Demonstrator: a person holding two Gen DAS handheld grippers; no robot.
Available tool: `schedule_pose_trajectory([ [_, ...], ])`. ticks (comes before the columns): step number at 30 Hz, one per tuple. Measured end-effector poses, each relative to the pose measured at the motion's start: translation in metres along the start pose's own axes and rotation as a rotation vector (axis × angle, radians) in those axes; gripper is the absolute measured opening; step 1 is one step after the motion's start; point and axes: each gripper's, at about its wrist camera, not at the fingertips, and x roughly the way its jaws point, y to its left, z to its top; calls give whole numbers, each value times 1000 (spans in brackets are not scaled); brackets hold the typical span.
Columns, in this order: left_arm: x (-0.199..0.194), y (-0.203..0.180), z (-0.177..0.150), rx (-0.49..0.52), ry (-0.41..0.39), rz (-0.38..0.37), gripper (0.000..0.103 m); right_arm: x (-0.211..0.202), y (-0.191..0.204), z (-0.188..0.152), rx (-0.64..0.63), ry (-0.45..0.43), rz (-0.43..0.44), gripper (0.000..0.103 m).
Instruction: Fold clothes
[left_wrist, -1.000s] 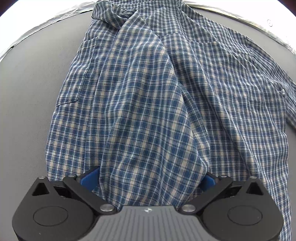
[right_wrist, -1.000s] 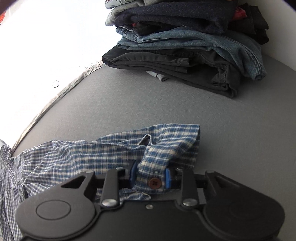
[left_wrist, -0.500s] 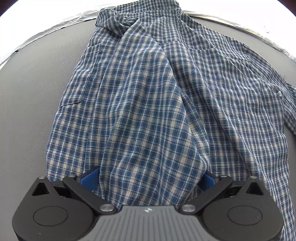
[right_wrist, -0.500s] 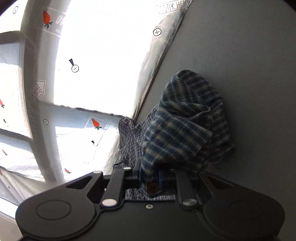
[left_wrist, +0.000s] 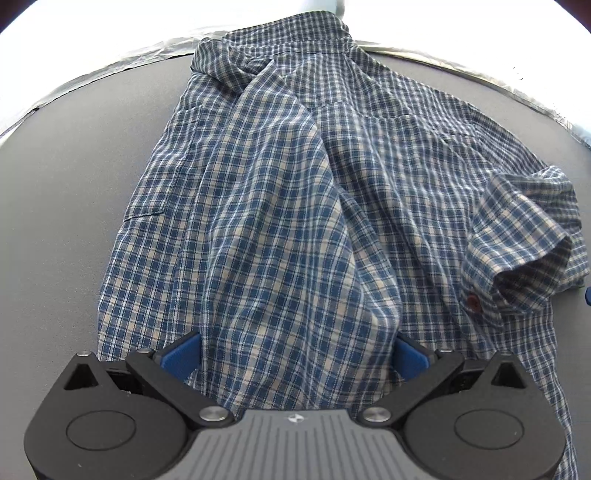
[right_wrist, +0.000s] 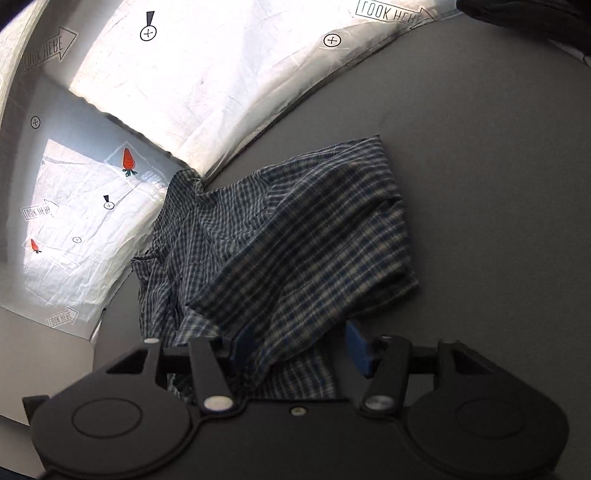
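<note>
Lying rumpled, the plaid shirt (left_wrist: 280, 206) bunches between the wide left tool (left_wrist: 295, 354); right tool (right_wrist: 301, 345) just opened.

Shirt (left_wrist: 280, 206) spread on table (left_wrist: 74, 177), sleeve (left_wrist: 524, 236) folded onto its right side, sheet (right_wrist: 207, 74) beyond table edge

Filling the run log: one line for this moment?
left tongs: gripping plaid shirt | right tongs: just opening, sleeve released | gray table

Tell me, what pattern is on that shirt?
The shirt is a blue, navy and cream check, clearest in the left wrist view.
</note>
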Motion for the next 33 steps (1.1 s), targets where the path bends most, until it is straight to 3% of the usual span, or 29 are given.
schedule_pose_trajectory([
  [3, -23, -13, 11, 46, -65, -121, 103, 5, 2, 1, -173, 22, -151, 57],
  [8, -35, -47, 34, 118, -130, -259, 103, 10, -7, 5, -190, 73, -168, 61],
  [14, -1, -102, 51, 255, -90, -209, 103, 21, -3, 9, -234, 108, -199, 66],
  [21, 31, -122, 55, 263, -16, -253, 101, 29, 0, 9, -250, 119, -221, 72],
  [24, 36, -123, 53, 261, -13, -261, 81, 31, 2, 8, -259, 122, -230, 72],
  [26, 38, -122, 53, 247, -14, -256, 51, 32, 4, 8, -261, 127, -235, 72],
  [27, 38, -121, 53, 237, -17, -245, 41, 32, 5, 8, -262, 129, -237, 72],
  [28, 37, -118, 54, 225, -24, -227, 20, 32, 5, 8, -263, 132, -238, 72],
  [29, 34, -115, 55, 210, -35, -220, 12, 30, 7, 7, -266, 133, -238, 72],
  [33, 11, -96, 62, 140, -123, -228, 7, 25, 19, 3, -295, 129, -244, 72],
])
